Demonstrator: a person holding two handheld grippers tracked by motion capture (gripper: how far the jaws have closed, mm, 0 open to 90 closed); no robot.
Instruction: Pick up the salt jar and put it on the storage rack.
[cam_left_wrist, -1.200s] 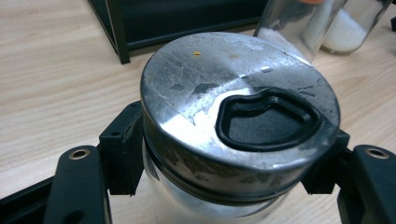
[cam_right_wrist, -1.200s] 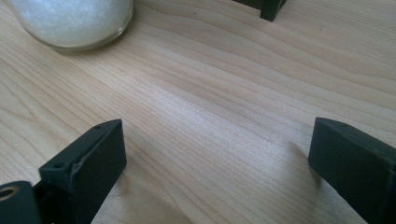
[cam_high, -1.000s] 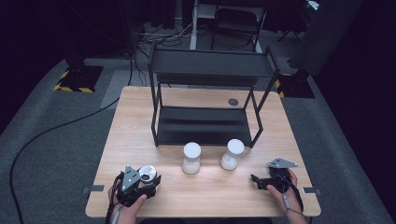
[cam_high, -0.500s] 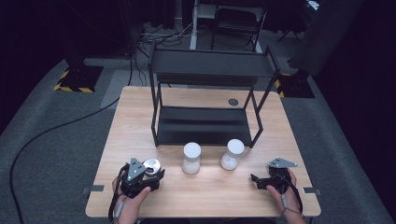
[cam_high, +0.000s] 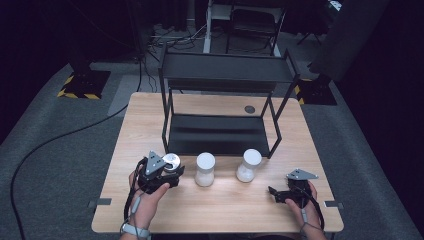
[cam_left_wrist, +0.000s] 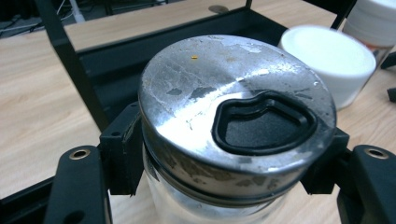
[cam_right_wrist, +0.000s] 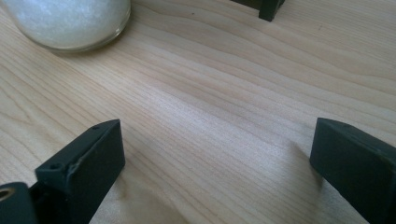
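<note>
In left gripper: jar (metal-lidded)

A lab or recording studio, by the look of it; a lone wooden table stands on grey carpet amid black drapes; cables trail across the floor; yellow-black hazard tape marks stand bases; a chair stands behind.
</note>
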